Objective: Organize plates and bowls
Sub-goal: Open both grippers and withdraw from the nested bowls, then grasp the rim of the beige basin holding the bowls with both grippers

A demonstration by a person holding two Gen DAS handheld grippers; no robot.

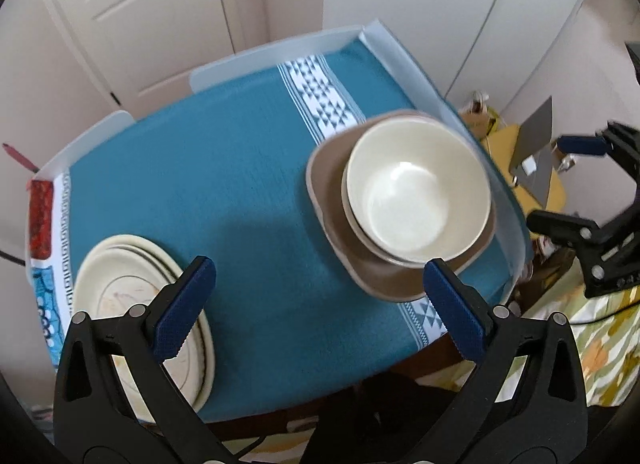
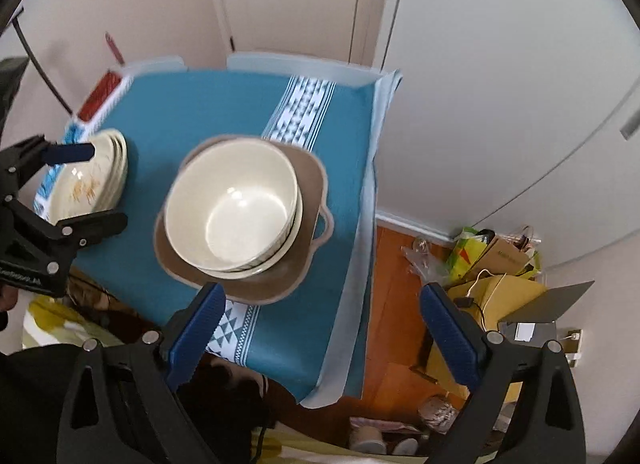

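Note:
A cream bowl (image 1: 416, 188) (image 2: 232, 204) sits nested in another cream bowl, on a brown square dish (image 1: 328, 180) (image 2: 308, 180) with a small handle. The stack rests on a table under a blue cloth (image 1: 224, 168) (image 2: 200, 104). Cream plates (image 1: 120, 276) (image 2: 88, 180) are stacked at the table's left edge. My left gripper (image 1: 318, 308) hangs open above the cloth, between the plates and the bowls, holding nothing. My right gripper (image 2: 326, 326) is open over the table's right edge, just in front of the brown dish, and empty. Each gripper shows at the edge of the other's view.
A white liner (image 1: 404, 60) (image 2: 360, 232) rims the table. Doors and walls stand behind it. On the wooden floor to the right lie paper bags (image 2: 500, 260), a yellow box (image 2: 492, 296) and small clutter. A floral cloth (image 1: 600, 348) lies below the table's right side.

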